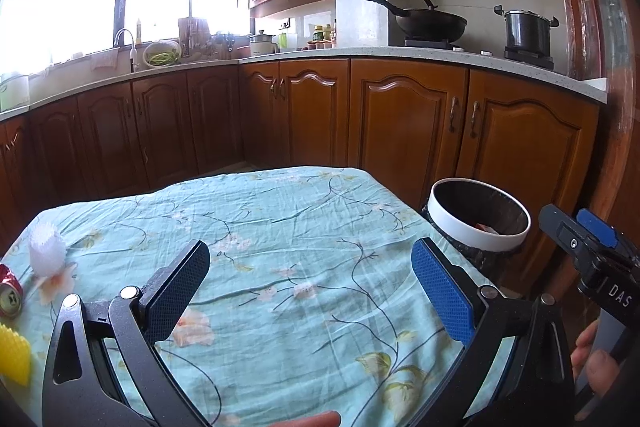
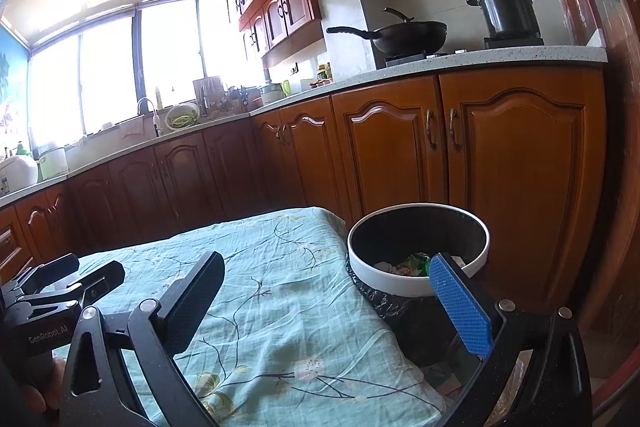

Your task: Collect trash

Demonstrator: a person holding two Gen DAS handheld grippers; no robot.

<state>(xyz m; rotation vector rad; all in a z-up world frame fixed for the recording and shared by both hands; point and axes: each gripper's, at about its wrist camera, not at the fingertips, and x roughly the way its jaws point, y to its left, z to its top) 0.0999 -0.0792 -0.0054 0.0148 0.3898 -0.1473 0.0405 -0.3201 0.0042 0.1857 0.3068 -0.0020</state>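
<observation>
1. Left gripper (image 1: pixel 310 281): jaws spread wide, nothing between them; held above the cloth (image 1: pixel 280 227), one black pad and one blue pad facing each other.
2. Right gripper (image 2: pixel 326 291): jaws spread wide, empty; black finger over the cloth, blue finger (image 2: pixel 460 303) over the near rim of the bin (image 2: pixel 400 285).
3. Bin: round, white rim, dark liner; stands off the table's right edge, just beside it. Inside, crumpled wrappers (image 2: pixel 408 263), green and pale.
4. Can (image 1: pixel 10 293): red, lying on its side at the cloth's left edge, top facing the camera.
5. White ball (image 1: pixel 47 247): spiky, on the cloth just behind the can.
6. Yellow piece (image 1: pixel 14 359): spiky, at the left edge near the can, partly cut off by the frame.
7. Writing: "DAS" on the right gripper's body in the left wrist view; "GenRobot.AI" on the left gripper's body in the right wrist view.
8. Open room: the middle and right of the cloth are bare between the left-edge items and the bin.
9. Edges: wooden cabinets (image 1: pixel 400 115) stand behind the table's far edge and behind the bin.
</observation>
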